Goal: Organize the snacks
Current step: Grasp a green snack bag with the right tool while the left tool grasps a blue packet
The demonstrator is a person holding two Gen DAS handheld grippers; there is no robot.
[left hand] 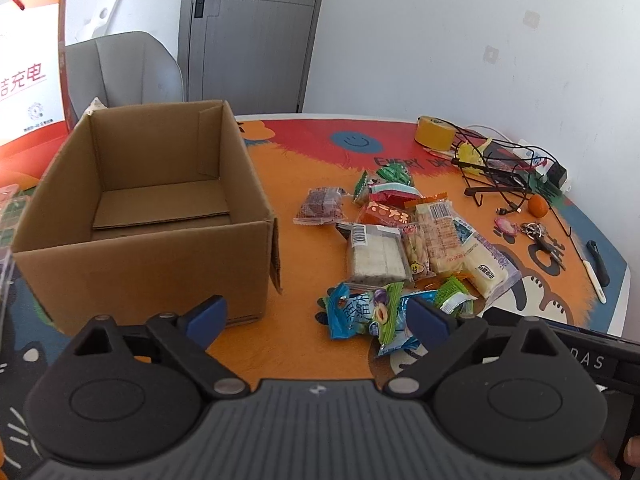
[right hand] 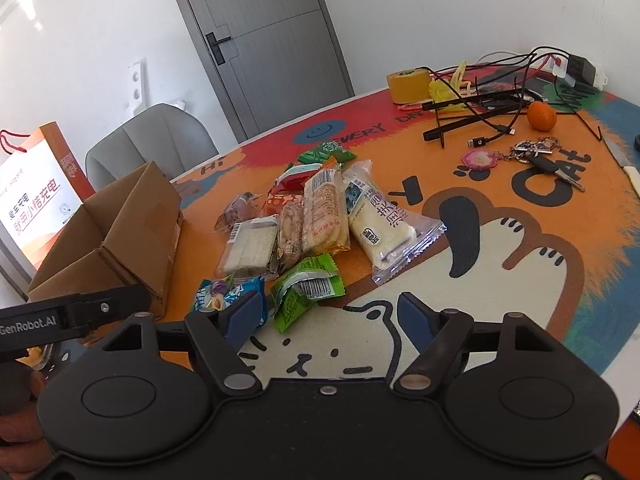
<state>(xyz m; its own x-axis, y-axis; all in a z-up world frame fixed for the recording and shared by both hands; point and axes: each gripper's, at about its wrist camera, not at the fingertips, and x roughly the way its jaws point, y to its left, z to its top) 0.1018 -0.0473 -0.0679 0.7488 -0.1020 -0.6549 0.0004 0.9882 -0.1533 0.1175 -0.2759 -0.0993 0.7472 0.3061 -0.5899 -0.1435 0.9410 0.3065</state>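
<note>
Roughly a dozen snack packets (left hand: 404, 240) lie in one loose heap on the surface (left hand: 312, 344), which is covered by an orange cartoon-cat mat, just to the right of one open cardboard box (left hand: 148, 216) whose inside shows only a loose cardboard sheet on the bottom. Counted by look: two green packets at the far end of the heap, one red-and-white, one orange, one brown cake in clear wrap (left hand: 320, 206), one clear pack of white wafer blocks with a barcode (left hand: 376, 256), one small biscuit pack, one long pale rice-cracker pack (right hand: 324, 212), one long white bread roll in clear film (right hand: 384, 224), two crumpled green wrappers (right hand: 304, 292) and one or two blue fruit-candy bags (left hand: 356, 312) nearest the cameras — some overlap, so the tally is not exact. Two tools hover low at the near edge of the heap. Left tool (left hand: 316, 316): jaws spread wide, released, the blue bags lying below and between them, untouched as far as can be seen. Right tool (right hand: 328, 316): jaws apart, gripping nothing, a green wrapper just ahead. Farther back sit one tape roll (left hand: 434, 132), one small orange (right hand: 541, 115), one bunch of keys (right hand: 536, 156) and a tangle of black cables (right hand: 492, 96).
</note>
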